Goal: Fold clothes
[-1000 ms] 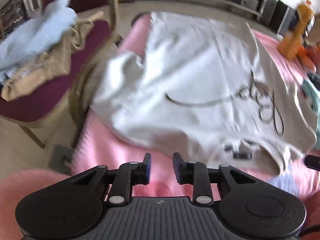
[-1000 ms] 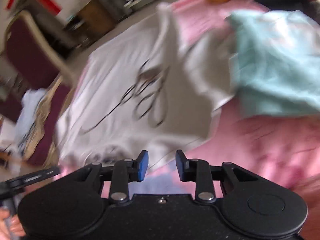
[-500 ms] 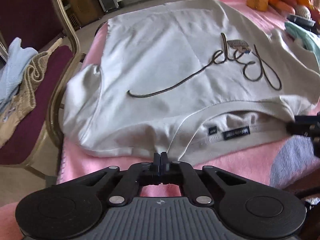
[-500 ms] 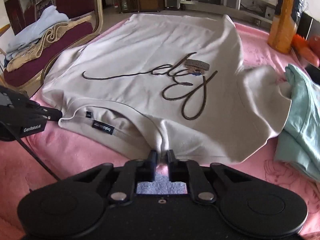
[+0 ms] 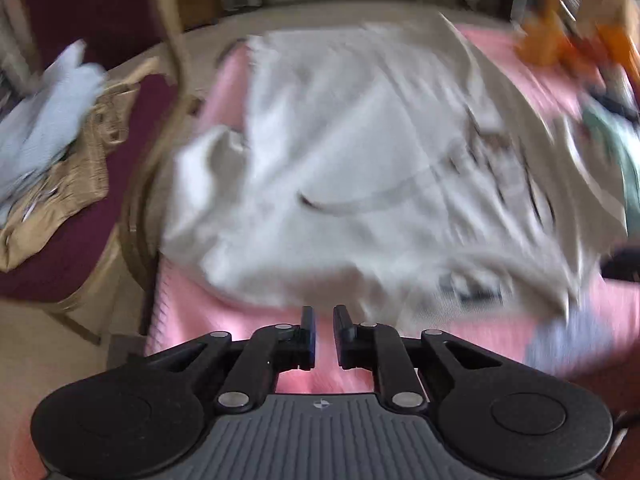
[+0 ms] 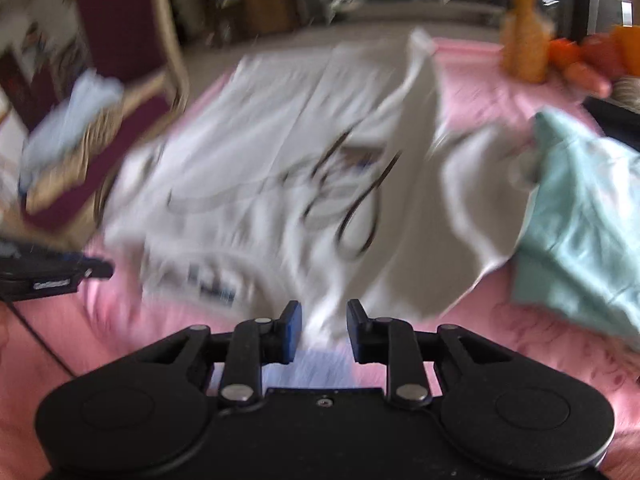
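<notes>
A cream sweatshirt (image 5: 360, 168) with dark looping script lies spread on the pink blanket (image 5: 224, 320), collar and label toward me. My left gripper (image 5: 324, 320) hovers just short of its near edge. Its jaws are opening, and only blanket shows between them. In the right wrist view the sweatshirt (image 6: 280, 168) fills the middle. My right gripper (image 6: 323, 316) sits over its near hem. Those jaws are opening too: cloth shows behind the gap, but the pads do not press on it. The left gripper (image 6: 56, 276) shows as a dark shape at that view's left edge. Both views are blurred.
A maroon chair (image 5: 80, 220) to the left carries light blue and tan clothes (image 5: 52, 136). A teal garment (image 6: 584, 216) lies to the right of the sweatshirt, touching its sleeve. Orange items (image 6: 524, 52) stand at the far right. A lavender patch (image 6: 312, 368) lies under my right gripper.
Half a second ago both grippers were shut at the sweatshirt's collar edge. Now both stand parted and have drawn back a little, and the views have blurred.
</notes>
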A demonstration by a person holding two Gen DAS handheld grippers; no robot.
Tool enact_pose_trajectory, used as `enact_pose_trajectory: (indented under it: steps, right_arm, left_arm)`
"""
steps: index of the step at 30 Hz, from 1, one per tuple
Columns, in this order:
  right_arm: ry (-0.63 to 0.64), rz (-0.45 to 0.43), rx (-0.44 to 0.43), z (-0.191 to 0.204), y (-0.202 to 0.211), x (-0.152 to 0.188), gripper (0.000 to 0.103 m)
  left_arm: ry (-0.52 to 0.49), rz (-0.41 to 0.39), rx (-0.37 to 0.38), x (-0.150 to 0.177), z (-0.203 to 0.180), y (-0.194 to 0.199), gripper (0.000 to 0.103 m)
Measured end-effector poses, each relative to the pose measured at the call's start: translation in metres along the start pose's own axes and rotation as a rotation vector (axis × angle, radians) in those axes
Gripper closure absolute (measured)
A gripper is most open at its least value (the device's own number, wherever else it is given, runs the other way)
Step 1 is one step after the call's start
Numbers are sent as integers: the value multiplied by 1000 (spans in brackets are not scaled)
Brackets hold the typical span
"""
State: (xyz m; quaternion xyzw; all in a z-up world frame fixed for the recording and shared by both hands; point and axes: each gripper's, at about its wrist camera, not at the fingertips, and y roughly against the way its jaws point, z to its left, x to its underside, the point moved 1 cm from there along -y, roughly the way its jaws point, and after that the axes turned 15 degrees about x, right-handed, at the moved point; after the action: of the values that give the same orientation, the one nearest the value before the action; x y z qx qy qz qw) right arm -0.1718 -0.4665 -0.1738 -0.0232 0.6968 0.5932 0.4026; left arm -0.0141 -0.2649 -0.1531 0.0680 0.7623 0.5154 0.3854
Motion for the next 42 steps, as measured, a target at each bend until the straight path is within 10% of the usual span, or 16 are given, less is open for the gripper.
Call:
enact_pose_trajectory:
  steps: [6,12,15,20,26,32,37,42]
  right_arm:
    - [-153,67,7,-21,-46,-16,79]
    - [-188,98,408,-56,-64,-14,102]
    - [-293,120,384,-78,-61,-13,101]
    - [-341,55,248,-80,-38,-9,96]
    - [-197,80,-28,-30,-54,-17,92]
    - [65,162,-2,16,-53,-3,87]
    - [32,243,46,-2,-30,6,79]
    - [-92,159,1,-22,-20,-5,76]
  left_arm:
    - [125,98,-14,-23,42,-46,90]
    - [-26,195,-381,-11,39,-65,97]
    - [-22,188,-417,-9,40,-63,98]
    - [2,-39,-178,-14,26,-11,94]
    - [-101,55,-9,-20,-13,-48,88]
    - [-251,199,-11,14,-34,-46,91]
    - [-195,240,71,28,-15,-17,88]
    - [-48,98,65,4,12,5,87]
